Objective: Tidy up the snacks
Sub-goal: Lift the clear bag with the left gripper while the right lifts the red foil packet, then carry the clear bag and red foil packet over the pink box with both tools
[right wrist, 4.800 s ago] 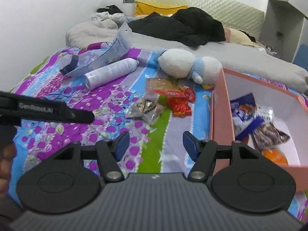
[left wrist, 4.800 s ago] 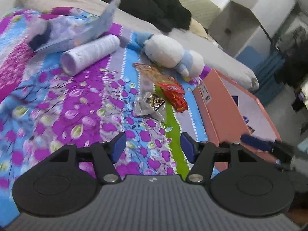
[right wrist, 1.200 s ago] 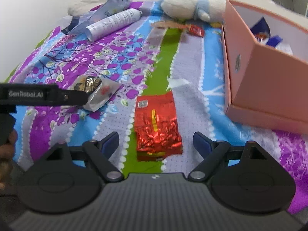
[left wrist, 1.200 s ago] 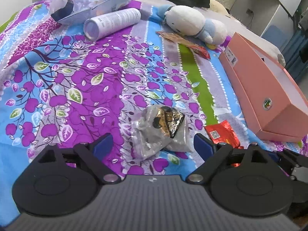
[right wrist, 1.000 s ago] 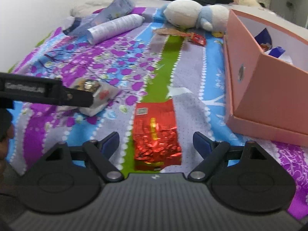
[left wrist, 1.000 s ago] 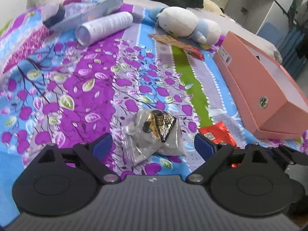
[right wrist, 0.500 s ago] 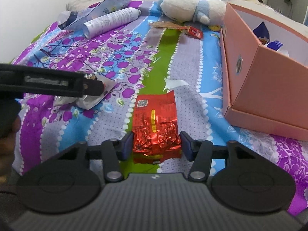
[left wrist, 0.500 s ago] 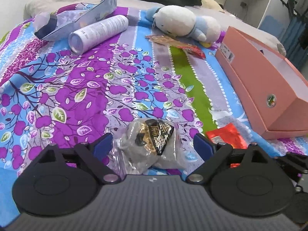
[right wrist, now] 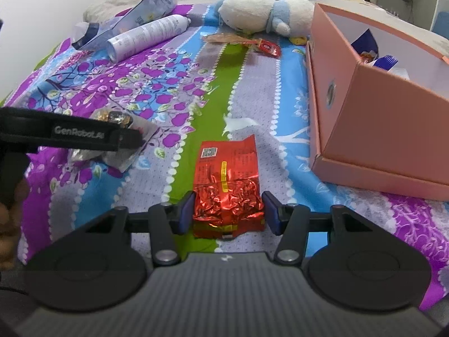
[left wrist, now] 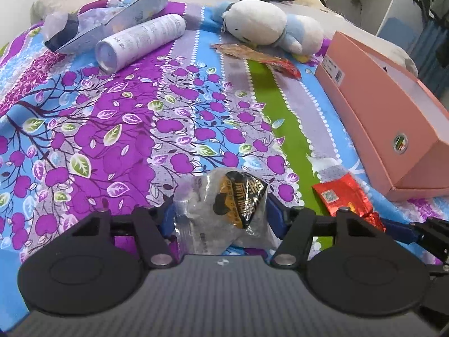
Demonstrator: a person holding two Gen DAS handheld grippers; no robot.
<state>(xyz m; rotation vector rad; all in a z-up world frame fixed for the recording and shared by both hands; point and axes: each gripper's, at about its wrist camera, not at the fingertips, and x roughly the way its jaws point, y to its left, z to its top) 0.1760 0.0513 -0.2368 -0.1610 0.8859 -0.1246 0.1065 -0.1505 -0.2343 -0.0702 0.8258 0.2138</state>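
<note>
My left gripper [left wrist: 221, 219] is shut on a clear snack bag with a black and gold label [left wrist: 233, 205], low on the floral bedspread. My right gripper [right wrist: 228, 213] is shut on the near end of a red foil packet [right wrist: 227, 185], which lies flat on the bed. The red packet also shows in the left wrist view [left wrist: 348, 199], and the clear bag in the right wrist view [right wrist: 118, 140] under the left gripper's arm. The pink box [right wrist: 373, 129] stands open to the right with several snacks inside. More snack packets [right wrist: 252, 42] lie near the plush toy.
A white and blue plush toy [left wrist: 266, 25] lies at the far side. A white spray can [left wrist: 140, 42] and a crumpled pale pouch [left wrist: 118, 19] lie at the far left. Dark clothes and pillows sit beyond. The pink box [left wrist: 393, 129] borders the right.
Both grippers have closed: the left on the clear snack bag, the right on the red foil packet. Both moved forward over their packets in the last second.
</note>
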